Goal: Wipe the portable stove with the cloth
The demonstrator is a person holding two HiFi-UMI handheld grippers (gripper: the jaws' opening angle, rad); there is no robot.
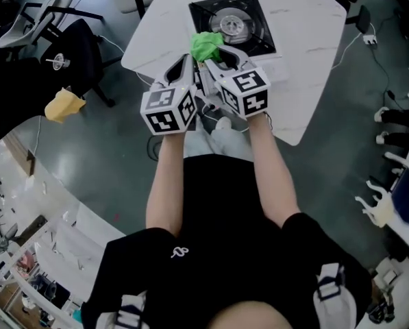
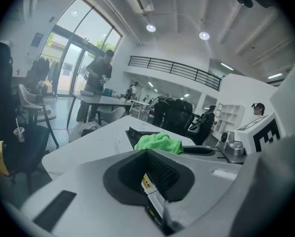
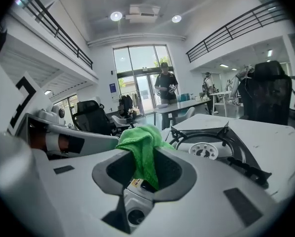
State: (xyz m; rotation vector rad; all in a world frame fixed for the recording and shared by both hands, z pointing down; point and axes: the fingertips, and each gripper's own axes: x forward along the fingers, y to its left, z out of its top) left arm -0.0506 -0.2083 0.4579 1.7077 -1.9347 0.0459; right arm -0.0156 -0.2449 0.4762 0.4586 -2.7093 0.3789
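"How many tools are out?"

"Two. The right tool is clamped on the one green cloth, at the near left corner of the single stove on the white bench."

"And the left tool?"

"Jaws apart, empty, just beside the right."

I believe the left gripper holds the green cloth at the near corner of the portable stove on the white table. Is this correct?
Not quite. The right gripper holds the green cloth; the left gripper is empty. The right gripper view shows the cloth between its fingers. The portable stove and white table are as you say.
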